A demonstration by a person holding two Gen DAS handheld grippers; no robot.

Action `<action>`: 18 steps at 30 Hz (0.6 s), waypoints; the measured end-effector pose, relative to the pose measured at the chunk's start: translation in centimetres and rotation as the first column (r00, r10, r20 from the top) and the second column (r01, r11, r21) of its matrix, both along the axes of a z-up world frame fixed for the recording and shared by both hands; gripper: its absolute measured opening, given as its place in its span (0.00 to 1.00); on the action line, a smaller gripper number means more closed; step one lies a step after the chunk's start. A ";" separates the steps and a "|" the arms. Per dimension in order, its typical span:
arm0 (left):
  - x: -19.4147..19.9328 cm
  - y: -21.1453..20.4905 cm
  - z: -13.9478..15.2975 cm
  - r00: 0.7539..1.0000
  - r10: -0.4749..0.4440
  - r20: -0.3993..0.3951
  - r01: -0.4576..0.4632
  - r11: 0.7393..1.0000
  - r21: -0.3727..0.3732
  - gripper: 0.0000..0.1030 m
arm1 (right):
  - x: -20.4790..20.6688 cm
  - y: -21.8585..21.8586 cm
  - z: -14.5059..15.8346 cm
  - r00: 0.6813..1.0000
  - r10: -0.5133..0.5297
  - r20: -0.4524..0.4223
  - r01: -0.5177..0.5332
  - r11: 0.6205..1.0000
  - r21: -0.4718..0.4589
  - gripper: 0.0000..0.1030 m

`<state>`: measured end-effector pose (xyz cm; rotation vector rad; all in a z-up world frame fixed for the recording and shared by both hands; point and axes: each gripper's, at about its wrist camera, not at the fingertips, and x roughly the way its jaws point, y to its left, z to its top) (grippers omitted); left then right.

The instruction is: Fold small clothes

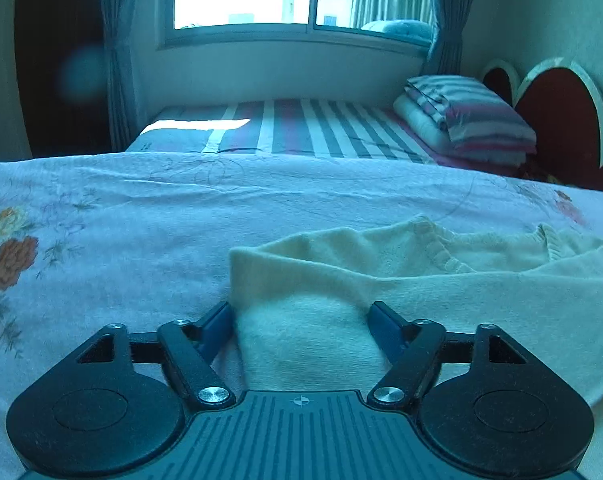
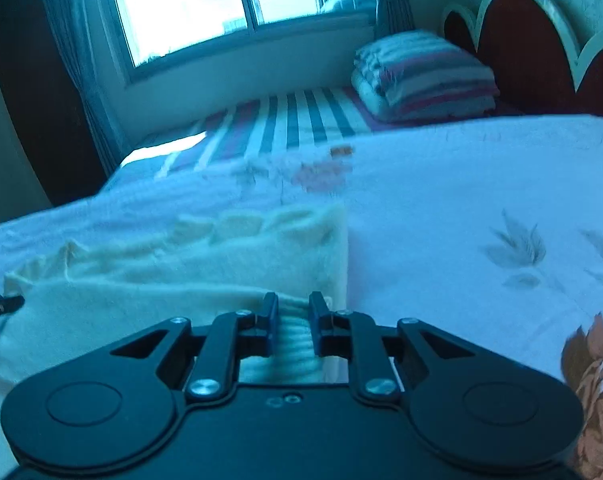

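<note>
Right gripper: jaws drawn close together with a ribbed band of the cream garment between the blue pads; we read this as a grip on a knitted cuff or hem, though the view is motion-blurred and contact on both pads is not sharp. Left gripper: jaws spread wide, a raised hump of the same cream garment lying between the fingers and reaching both pads; nothing pinched.

Outward from the right jaws: the garment spreads ahead and to the left, its straight right edge just right of the jaws; beyond that, the floral bedspread. At the far left edge a dark tip, probably the other gripper; we cannot confirm.

Outward from the left jaws: cloth runs ahead and to the right, with a ribbed neckline or opening ahead-right; floral bedspread to the left; further ahead a striped mattress and folded striped bedding.

Handling judgement: soft, fuzzy knit; light, limp, no stiffness to hold a shape; it will sag and stretch if lifted from one point; not fragile, not slippery against the pads. Best hold: the ribbed edges or corners, thicker and less prone to stretch; pinch a single layer edge at matching points, one per gripper; the left should close on an edge, not on the mid-panel hump, which would bunch layers.
</note>
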<state>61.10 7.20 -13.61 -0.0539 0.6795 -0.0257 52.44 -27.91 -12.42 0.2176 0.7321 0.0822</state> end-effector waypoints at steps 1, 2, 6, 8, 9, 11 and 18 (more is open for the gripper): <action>-0.2 0.1 0.5 1.000 0.009 -0.010 -0.009 1.000 -0.010 0.75 | 0.0 0.0 0.4 1.000 0.001 -0.009 -0.001 1.000 -0.002 0.17; -1.1 0.1 1.3 1.000 0.023 0.006 -0.023 1.000 -0.007 0.75 | -0.4 -0.1 1.2 1.000 -0.007 -0.006 0.007 1.000 0.012 0.18; -3.7 -0.3 0.6 0.998 0.032 -0.046 -0.028 0.995 0.098 0.75 | -2.9 -0.4 2.2 0.997 0.025 0.067 -0.026 1.000 0.008 0.31; -5.0 0.4 0.8 0.998 0.060 -0.034 -0.058 0.997 0.041 0.75 | -2.2 0.4 0.2 0.997 0.060 -0.040 -0.062 0.997 -0.054 0.32; -5.7 0.5 1.4 0.996 0.079 -0.035 -0.078 0.996 0.034 0.75 | -2.6 0.5 0.6 0.997 0.064 -0.037 -0.067 0.995 -0.068 0.31; -8.2 0.2 2.8 0.996 0.088 0.003 -0.088 0.995 0.035 0.75 | -4.1 -0.2 1.9 0.998 0.064 0.000 -0.064 0.998 -0.008 0.31; -22.2 -1.0 2.7 0.996 0.082 -0.031 -0.082 0.996 -0.016 0.75 | -13.7 -4.1 3.8 0.996 0.084 0.027 -0.086 0.994 0.074 0.36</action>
